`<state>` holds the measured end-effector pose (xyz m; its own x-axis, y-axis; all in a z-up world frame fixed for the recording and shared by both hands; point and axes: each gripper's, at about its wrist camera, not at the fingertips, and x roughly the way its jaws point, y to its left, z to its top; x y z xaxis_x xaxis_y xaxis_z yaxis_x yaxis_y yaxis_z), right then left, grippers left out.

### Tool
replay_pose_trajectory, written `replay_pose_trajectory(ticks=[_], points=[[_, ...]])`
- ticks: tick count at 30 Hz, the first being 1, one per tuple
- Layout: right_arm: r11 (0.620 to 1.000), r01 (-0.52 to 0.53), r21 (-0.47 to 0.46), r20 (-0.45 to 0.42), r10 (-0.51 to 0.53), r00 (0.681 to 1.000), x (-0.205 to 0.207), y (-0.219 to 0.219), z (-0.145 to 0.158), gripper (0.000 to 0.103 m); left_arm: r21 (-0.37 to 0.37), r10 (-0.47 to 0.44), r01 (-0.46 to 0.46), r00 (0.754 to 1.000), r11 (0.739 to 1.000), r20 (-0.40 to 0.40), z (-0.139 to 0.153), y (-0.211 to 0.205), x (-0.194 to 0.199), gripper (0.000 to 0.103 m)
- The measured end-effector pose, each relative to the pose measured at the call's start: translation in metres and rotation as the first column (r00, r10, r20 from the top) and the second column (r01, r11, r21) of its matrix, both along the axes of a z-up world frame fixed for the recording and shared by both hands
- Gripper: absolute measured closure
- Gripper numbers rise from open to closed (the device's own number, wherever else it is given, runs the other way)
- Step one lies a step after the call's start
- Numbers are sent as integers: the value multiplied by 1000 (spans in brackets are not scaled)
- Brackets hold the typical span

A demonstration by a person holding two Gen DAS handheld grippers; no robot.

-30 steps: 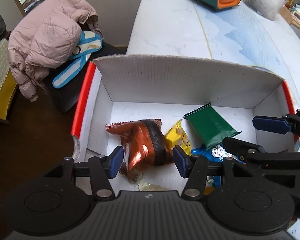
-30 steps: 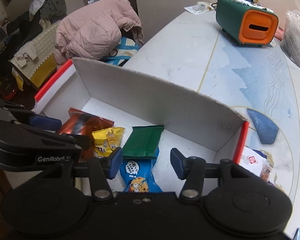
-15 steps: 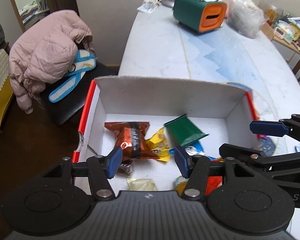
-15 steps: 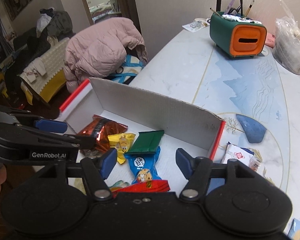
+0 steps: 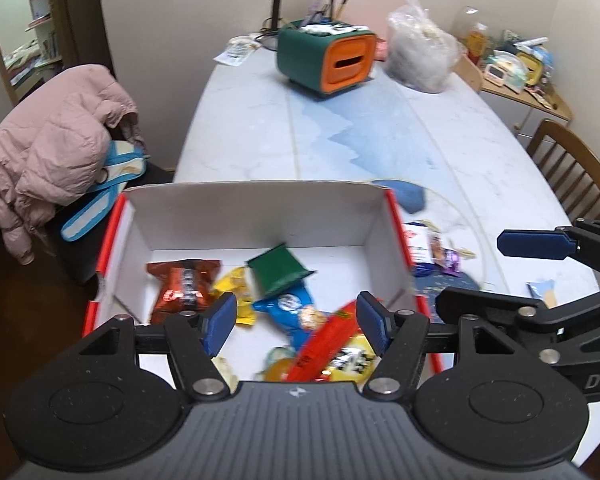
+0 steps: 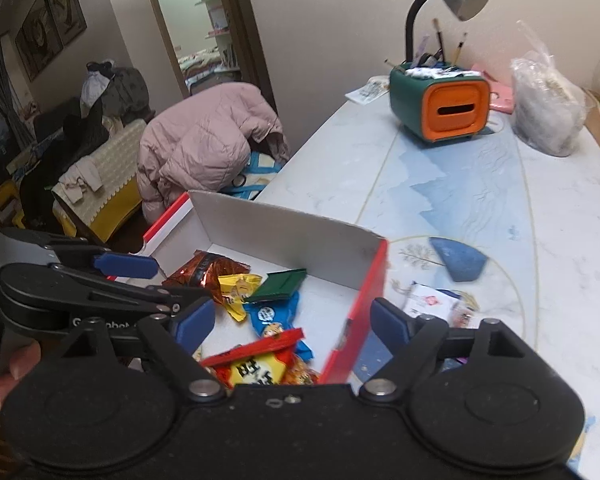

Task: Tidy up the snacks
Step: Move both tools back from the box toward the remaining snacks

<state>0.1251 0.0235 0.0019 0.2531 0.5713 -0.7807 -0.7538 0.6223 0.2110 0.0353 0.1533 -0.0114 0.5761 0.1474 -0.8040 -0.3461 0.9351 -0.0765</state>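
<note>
Left wrist view, read from its left edge: the pink jacket lies over a chair beside the worktop, clear of the work. Next comes the box, white inside with red outer walls, standing at the near end of the worktop. Inside it, left to right: the copper-red packet, the yellow packet, the green packet tilted on the blue cookie packet, and the red-and-yellow packet at the near right corner.

Your left gripper hangs above the near part of the box, fingers apart and nothing between them. Your right gripper hangs over the box's right wall, fingers likewise apart and empty — neither holds a snack.

Right of the box, several snacks lie loose on the worktop: the white packet just beside the wall, small wrapped pieces near it, and the pale packet farther right. The blue cloth lies beyond them; the green-and-orange holder stands at the far end.

Assessment: the step in hand is the gap between a deposit and the next pick — the task looks roughly half done. The next move calls for you to swing the right gripper out past the red wall, descend over the white packet with fingers straddling it, and close on its flat body rather than a crimped edge.
</note>
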Motion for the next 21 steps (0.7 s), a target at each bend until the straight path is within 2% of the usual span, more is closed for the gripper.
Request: replay_pose_trajectory(ticks=[3, 5, 9, 15, 21], points=[[1000, 15, 11, 10, -15, 1000, 0, -19, 4, 15, 0, -21, 21, 1000, 1000, 18, 2, -16, 3, 38], [999, 31, 20, 19, -31, 999, 2, -34, 6, 6, -12, -33, 34, 999, 999, 27, 3, -26, 4, 37], [997, 66, 42, 19, -67, 998, 9, -64, 7, 5, -31, -48, 49, 998, 998, 48, 3, -43, 10, 29], [993, 113, 31, 12, -113, 993, 21, -107, 2, 3, -57, -73, 76, 996, 995, 61, -1, -71, 25, 29], [990, 136, -24, 17, -136, 991, 31, -147, -8, 3, -37, -98, 100, 994, 994, 54, -7, -106, 44, 29]])
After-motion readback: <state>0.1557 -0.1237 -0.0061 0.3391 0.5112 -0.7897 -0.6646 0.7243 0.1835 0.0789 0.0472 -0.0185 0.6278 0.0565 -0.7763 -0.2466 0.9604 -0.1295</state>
